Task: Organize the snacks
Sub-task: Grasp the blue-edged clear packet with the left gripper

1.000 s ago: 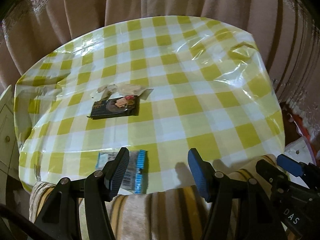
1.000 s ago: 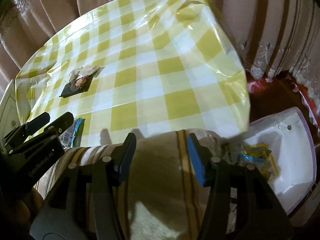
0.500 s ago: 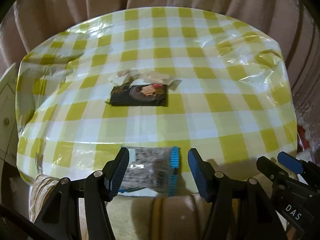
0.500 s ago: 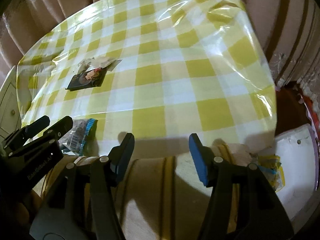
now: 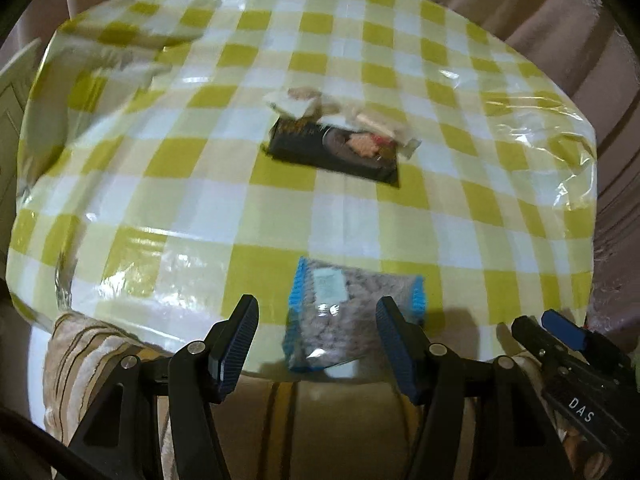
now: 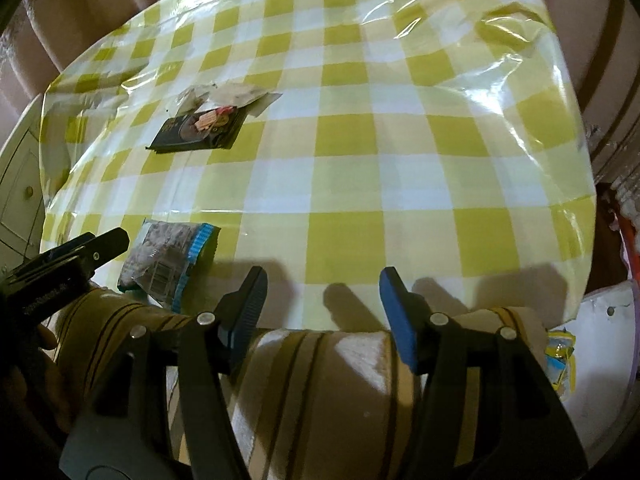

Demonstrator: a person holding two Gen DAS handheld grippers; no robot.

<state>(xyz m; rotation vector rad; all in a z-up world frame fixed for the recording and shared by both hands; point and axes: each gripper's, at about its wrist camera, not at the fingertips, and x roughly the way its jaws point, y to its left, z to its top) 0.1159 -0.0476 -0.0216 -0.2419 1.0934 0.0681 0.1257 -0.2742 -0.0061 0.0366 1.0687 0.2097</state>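
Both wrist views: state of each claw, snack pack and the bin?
left claw: open, empty, lined up on blue-edged snack bag
right claw: open, empty
blue-edged snack bag: sealed, flat at table edge
dark snack box: flat, wrappers behind
white bin: open, holds yellow packets

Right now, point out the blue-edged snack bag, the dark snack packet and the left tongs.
blue-edged snack bag (image 5: 352,312), left wrist view, clear middle.
dark snack packet (image 6: 200,134), right wrist view, printed front.
left tongs (image 5: 316,344), left wrist view, midway between fingertips.
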